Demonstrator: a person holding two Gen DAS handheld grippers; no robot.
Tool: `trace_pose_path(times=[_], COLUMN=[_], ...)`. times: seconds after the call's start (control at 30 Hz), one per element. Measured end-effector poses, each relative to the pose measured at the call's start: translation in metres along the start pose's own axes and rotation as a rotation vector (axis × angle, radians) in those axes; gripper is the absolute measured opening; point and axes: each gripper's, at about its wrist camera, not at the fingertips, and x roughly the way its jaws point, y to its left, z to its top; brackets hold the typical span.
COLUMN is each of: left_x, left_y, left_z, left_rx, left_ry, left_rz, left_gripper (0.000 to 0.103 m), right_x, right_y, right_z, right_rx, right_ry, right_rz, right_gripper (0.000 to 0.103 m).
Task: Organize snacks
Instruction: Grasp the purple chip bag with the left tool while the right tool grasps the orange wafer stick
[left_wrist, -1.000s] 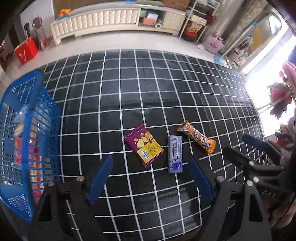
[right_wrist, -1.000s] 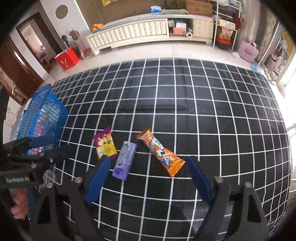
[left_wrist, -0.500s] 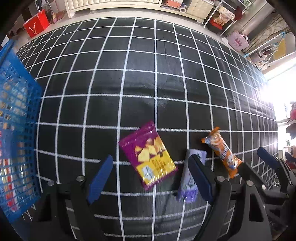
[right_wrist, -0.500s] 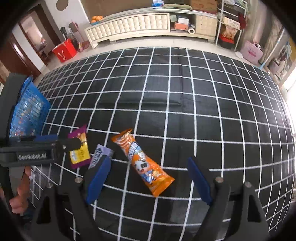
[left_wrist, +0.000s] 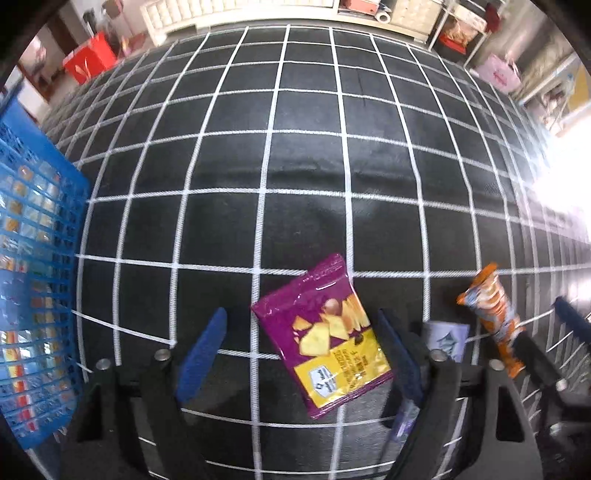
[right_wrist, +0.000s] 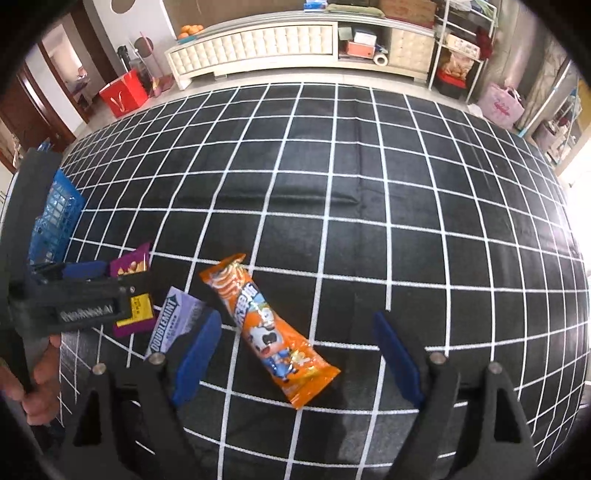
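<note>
Jaws spread wide on both grippers, nothing pinched. Left gripper (left_wrist: 303, 350) hangs over purple chip bag (left_wrist: 325, 332), which lies flat btwn its fingers. Right gripper (right_wrist: 295, 354) brackets orange bar (right_wrist: 269, 328) the same way. Gum pack (right_wrist: 173, 321) lies btwn bag and bar. All on gridded worktop (right_wrist: 369, 206). Blue basket (left_wrist: 33, 266) at 9 o'clock in left view.

black gripper frames, blue jaws, silver pivot screws.
</note>
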Motion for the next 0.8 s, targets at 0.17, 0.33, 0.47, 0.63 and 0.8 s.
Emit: trace_pose_path(times=[0.17,0.33,0.47,0.63,0.8], left_x=[-0.003,-0.01,-0.018,-0.043,-0.067], left_y=[0.007,0.041,0.058,0.066,0.065], left_z=[-0.016,-0.033,-0.045,-0.047,-0.057], left_rx=[0.01,0.003,0.015,0.05,0.09], left_ry=[0.009,0.004,-0.013,-0.059,-0.12], left_rz=[-0.041,-0.094,-0.111,-0.117,-0.126], left_gripper=[0.05,0.049,0.049,0.049,0.049], right_x=[0.0,-0.002,0.001,0.013,0.023], right_y=[-0.001,0.009,0.021,0.035,0.033], right_z=[-0.003,-0.001,0.002,-0.002,-0.006], right_rx=[0.032,0.007,-0.035,-0.095,-0.087], right_ry=[0.014,0.016,0.02,0.042,0.067], right_rz=[0.013,0.009,-0.018,-0.068,-0.075], right_gripper=[0.087,0.087,0.087,0.082,0.066])
